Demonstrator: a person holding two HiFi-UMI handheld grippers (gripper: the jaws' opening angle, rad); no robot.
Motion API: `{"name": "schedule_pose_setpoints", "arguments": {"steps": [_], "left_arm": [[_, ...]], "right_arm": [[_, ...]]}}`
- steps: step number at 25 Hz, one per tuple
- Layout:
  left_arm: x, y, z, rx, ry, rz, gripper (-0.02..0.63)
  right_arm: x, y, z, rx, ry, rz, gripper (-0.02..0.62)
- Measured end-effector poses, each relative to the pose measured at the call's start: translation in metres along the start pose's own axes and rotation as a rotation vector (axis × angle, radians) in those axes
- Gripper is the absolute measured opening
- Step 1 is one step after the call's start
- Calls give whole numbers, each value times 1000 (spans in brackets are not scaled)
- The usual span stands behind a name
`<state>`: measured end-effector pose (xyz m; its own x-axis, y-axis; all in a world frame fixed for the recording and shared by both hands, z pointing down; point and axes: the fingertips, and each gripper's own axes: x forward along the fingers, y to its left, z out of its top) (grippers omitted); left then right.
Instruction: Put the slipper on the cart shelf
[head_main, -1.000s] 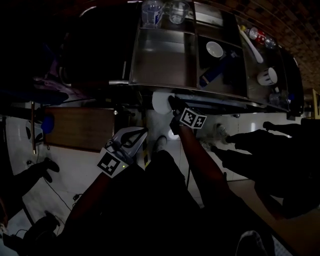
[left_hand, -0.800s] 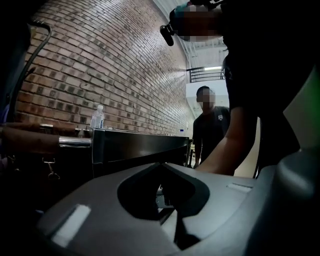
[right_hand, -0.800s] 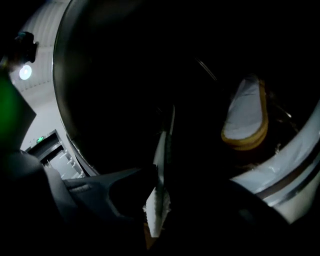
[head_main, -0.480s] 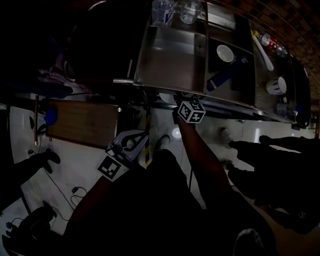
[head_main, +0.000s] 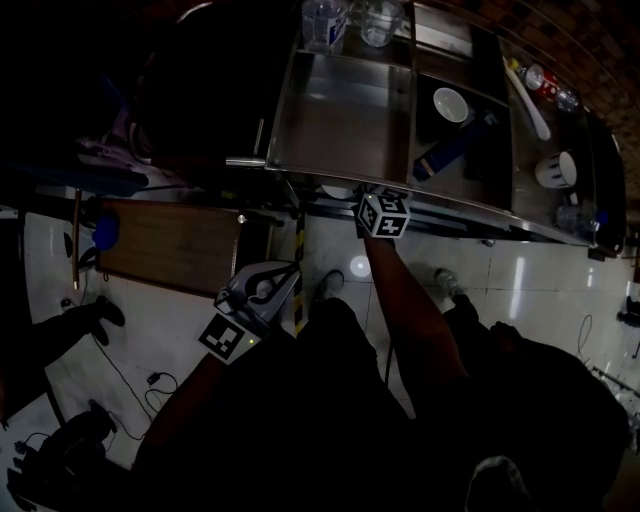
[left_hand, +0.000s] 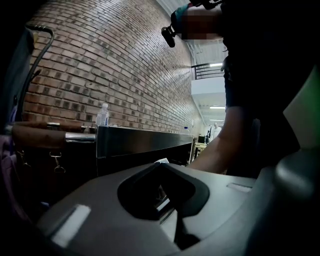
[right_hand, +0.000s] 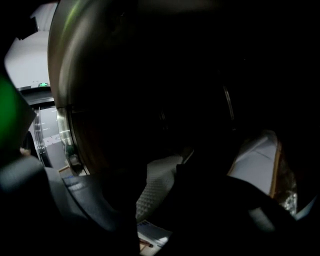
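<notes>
The white slipper (right_hand: 160, 175) with its dimpled sole lies on the dark cart shelf, in the gap between my right gripper's (right_hand: 155, 202) jaws. Those jaws have just been opening and stand off the slipper. In the head view only the right gripper's marker cube (head_main: 383, 214) shows, pushed under the steel cart (head_main: 340, 120); a pale bit of the slipper (head_main: 336, 190) peeks out beside it. My left gripper (head_main: 283, 270) hangs lower left over the floor, shut with nothing in it; in its own view the left gripper (left_hand: 160, 166) points toward the cart's side.
The cart's top trays hold clear bottles (head_main: 326, 20), a white bowl (head_main: 450, 103), a blue object (head_main: 450, 150), a white ladle (head_main: 530, 100) and a cup (head_main: 556, 170). A wooden board (head_main: 170, 245) lies left on the floor. A yellow-black strip (head_main: 298, 270) runs beside my shoes (head_main: 330, 283).
My right gripper has pushed further under the cart with the slipper and rolled, so much less of the slipper shows. The left gripper has stayed put.
</notes>
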<state>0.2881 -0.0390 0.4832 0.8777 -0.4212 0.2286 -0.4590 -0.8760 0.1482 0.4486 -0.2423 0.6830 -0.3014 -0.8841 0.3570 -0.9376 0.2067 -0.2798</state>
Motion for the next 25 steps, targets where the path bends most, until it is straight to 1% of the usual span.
{"name": "schedule_pose_setpoints", "arguments": {"steps": [4,7,10,14,16,18,21,23,25], "left_arm": [[1,-4,0,2,4,-14,3],[0,-4,1,2,0,-11,3],[-2,-2,4,10,-2,7,3],[-8,7,15,6,-48,35,3],[-16,12,21,2,-69,51,3],[-26,16,26,0,-86,69,3],[-41,20,33,2,-103,95,3],[-51,22,36,17,-110,107,3],[-60,24,39,16,-115,125,3]], "right_arm": [[-3,-1,-2,-57,7,-6,210],[-13,1,3,-69,-9,-10,212],[-31,6,5,-77,-5,0,210],[-67,19,7,-129,10,13,210],[-88,33,5,-129,16,38,210],[-108,56,7,-103,17,102,210],[-136,105,21,-98,-9,248,208],[-151,143,37,-132,-38,359,202],[-164,183,59,-185,-74,463,196]]}}
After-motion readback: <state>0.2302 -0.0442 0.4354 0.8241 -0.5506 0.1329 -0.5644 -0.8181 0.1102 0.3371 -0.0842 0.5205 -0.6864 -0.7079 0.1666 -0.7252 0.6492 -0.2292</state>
